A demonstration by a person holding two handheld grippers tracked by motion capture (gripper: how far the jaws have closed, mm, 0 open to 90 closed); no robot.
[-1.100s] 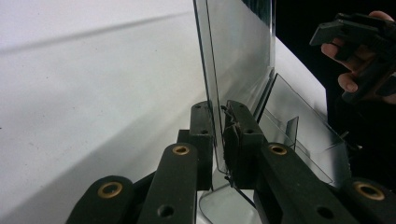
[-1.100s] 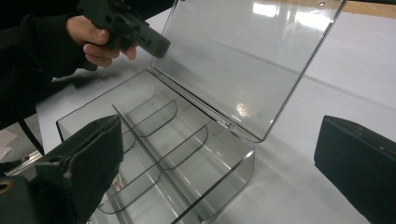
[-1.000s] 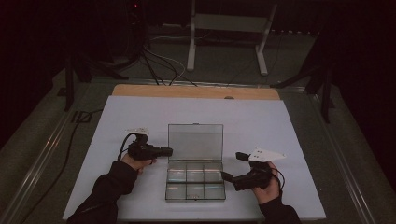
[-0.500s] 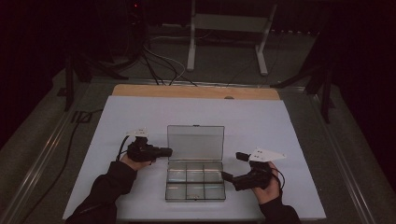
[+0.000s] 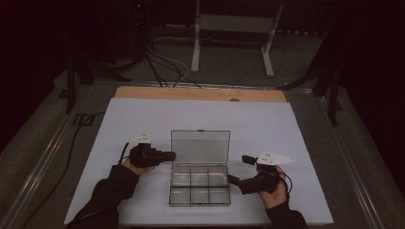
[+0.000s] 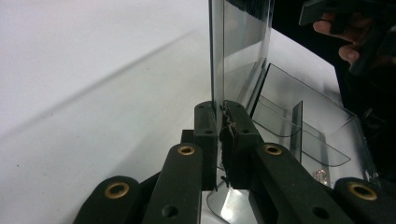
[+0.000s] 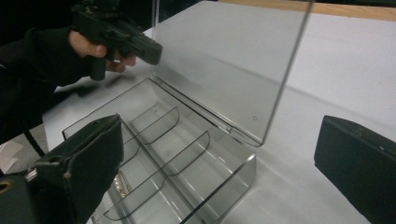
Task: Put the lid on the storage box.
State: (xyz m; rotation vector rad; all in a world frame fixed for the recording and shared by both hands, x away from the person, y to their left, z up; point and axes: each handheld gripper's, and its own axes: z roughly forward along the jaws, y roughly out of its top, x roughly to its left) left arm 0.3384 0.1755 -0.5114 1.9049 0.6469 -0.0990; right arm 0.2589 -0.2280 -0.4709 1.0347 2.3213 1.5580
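Nothing has shifted since the earlier frames. At left, the left gripper (image 5: 168,156) stays clamped on the upright lid (image 5: 200,147) of the clear box (image 5: 199,187) mid-table. At right, the right gripper (image 5: 237,172) hovers beside the box, jaws wide apart, holding nothing.

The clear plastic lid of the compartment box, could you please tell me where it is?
In the high view the clear plastic lid stands upright at mid-table behind the clear compartment box, its left edge clamped by the left gripper.
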